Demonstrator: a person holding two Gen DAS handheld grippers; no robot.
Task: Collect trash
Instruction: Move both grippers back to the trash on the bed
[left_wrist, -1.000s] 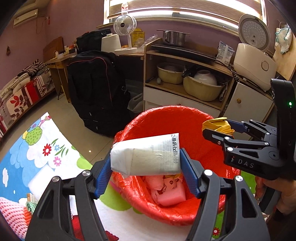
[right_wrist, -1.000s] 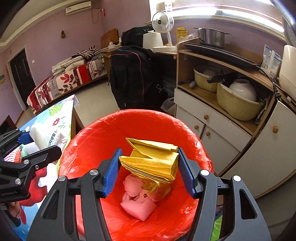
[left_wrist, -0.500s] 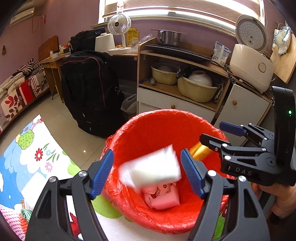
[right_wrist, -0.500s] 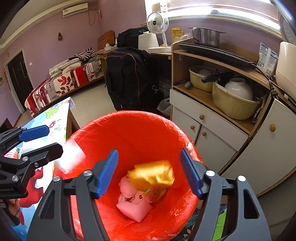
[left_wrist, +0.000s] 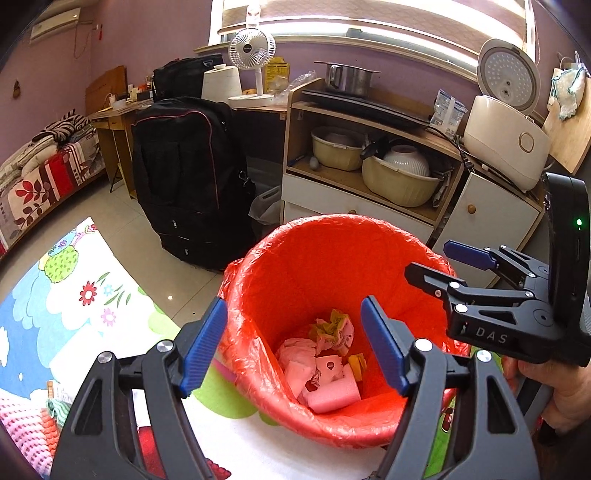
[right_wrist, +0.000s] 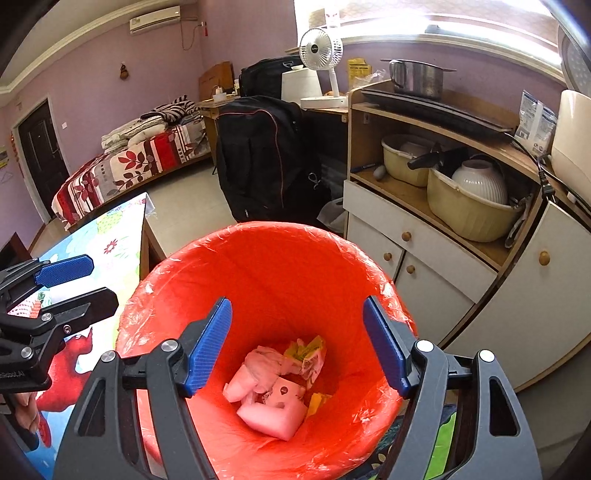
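Observation:
A bin lined with a red bag (left_wrist: 306, 266) stands just ahead of both grippers; it also shows in the right wrist view (right_wrist: 266, 266). At its bottom lie several trash pieces: a pale packet (left_wrist: 334, 393), also seen in the right wrist view (right_wrist: 271, 415), and a crumpled yellow wrapper (left_wrist: 334, 328), also seen there (right_wrist: 308, 354). My left gripper (left_wrist: 293, 345) is open and empty above the bin's near rim. My right gripper (right_wrist: 297, 343) is open and empty above the bin; it shows from the side in the left wrist view (left_wrist: 443, 262).
A table with a flowered cloth (left_wrist: 66, 314) lies to the left of the bin. A black backpack (left_wrist: 184, 177) stands on the floor behind. A wooden cabinet (left_wrist: 388, 192) with bowls, a pot and a rice cooker (left_wrist: 502, 140) lines the right wall. A bed (right_wrist: 129, 162) is far left.
Both grippers opened. The white packet dropped from my left gripper and the yellow wrapper from my right gripper; both now lie at the bottom of the bin.

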